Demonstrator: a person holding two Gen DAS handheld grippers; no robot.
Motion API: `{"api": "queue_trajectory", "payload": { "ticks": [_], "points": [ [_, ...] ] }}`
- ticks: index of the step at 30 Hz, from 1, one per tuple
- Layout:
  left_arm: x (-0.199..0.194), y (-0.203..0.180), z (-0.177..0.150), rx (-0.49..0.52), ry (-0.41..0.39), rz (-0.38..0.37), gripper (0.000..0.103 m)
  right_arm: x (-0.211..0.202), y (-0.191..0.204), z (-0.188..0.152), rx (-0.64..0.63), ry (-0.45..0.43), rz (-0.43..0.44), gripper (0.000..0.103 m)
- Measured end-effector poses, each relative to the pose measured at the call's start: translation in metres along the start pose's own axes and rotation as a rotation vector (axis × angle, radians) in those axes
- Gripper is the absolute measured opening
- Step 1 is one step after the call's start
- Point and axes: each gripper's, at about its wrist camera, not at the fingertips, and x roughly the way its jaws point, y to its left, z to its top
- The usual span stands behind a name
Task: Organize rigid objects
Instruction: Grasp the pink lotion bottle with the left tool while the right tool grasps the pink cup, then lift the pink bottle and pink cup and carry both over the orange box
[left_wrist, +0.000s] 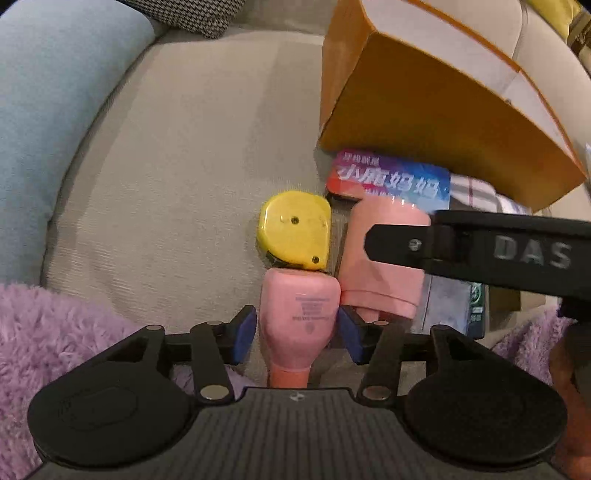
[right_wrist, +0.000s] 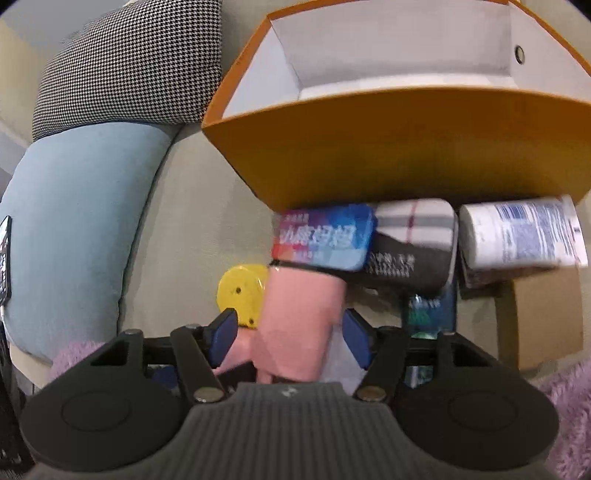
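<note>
A pink bottle (left_wrist: 299, 317) lies on the beige sofa seat (left_wrist: 184, 184), its printed label facing up. My left gripper (left_wrist: 298, 334) straddles it, and its blue pads (left_wrist: 245, 334) stand close beside the bottle without pressing it. A yellow tape measure (left_wrist: 293, 234) touches the bottle's far end. To the right lies a pink cup (left_wrist: 384, 258), with a black finger (left_wrist: 399, 243) of my right gripper across it. In the right wrist view my right gripper (right_wrist: 291, 339) stands open around that pink cup (right_wrist: 303, 317), with gaps at both pads. The tape measure (right_wrist: 240, 291) lies to the cup's left.
An orange box (right_wrist: 369, 147), open and white inside, stands behind the pile. Below it lie a colourful tin (right_wrist: 321, 236), a plaid-and-black case (right_wrist: 413, 240), a white bottle (right_wrist: 517, 232) and a teal pack (right_wrist: 428, 314). A blue cushion (right_wrist: 74, 221), a houndstooth cushion (right_wrist: 129, 66) and purple fluffy fabric (left_wrist: 55, 332) border the seat.
</note>
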Motion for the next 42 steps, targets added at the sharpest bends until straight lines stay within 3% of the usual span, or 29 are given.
{"api": "queue_trajectory", "payload": {
  "ticks": [2, 4, 6, 9, 14, 32, 33, 34, 35, 39, 42],
  "points": [
    [0.005, -0.001, 0.001, 0.017, 0.013, 0.018, 0.059, 0.011, -0.001, 0.002, 0.012, 0.036, -0.021, 0.066],
    [0.007, 0.0, 0.001, 0.013, 0.004, 0.004, 0.05, 0.017, -0.006, 0.001, 0.03, 0.06, -0.014, 0.066],
    [0.006, 0.002, 0.002, 0.005, 0.003, -0.004, 0.05, 0.022, -0.008, -0.002, 0.03, 0.072, -0.011, 0.066],
    [0.005, 0.004, 0.002, -0.003, -0.008, -0.016, 0.049, 0.022, -0.008, -0.003, 0.022, 0.06, 0.02, 0.056],
    [-0.008, 0.01, -0.001, -0.017, -0.047, -0.033, 0.049, 0.02, -0.006, -0.004, -0.008, 0.051, 0.026, 0.055],
    [-0.063, -0.024, 0.001, 0.05, -0.212, -0.038, 0.049, -0.05, -0.01, -0.013, -0.048, -0.134, 0.06, 0.053],
    [-0.067, -0.028, 0.002, 0.061, -0.221, -0.039, 0.049, -0.057, -0.011, -0.014, -0.049, -0.154, 0.055, 0.034],
    [-0.073, -0.032, 0.004, 0.074, -0.233, -0.03, 0.049, -0.062, -0.009, -0.016, -0.053, -0.16, 0.054, 0.007],
    [-0.076, -0.036, 0.006, 0.084, -0.245, -0.031, 0.049, -0.066, -0.01, -0.015, -0.048, -0.161, 0.058, 0.0],
    [-0.078, -0.044, 0.014, 0.112, -0.242, -0.013, 0.049, -0.073, -0.018, -0.013, -0.053, -0.173, 0.038, 0.0],
    [-0.069, -0.039, 0.013, 0.094, -0.201, -0.011, 0.049, -0.066, -0.027, -0.013, -0.014, -0.117, 0.085, 0.004]
  ]
}}
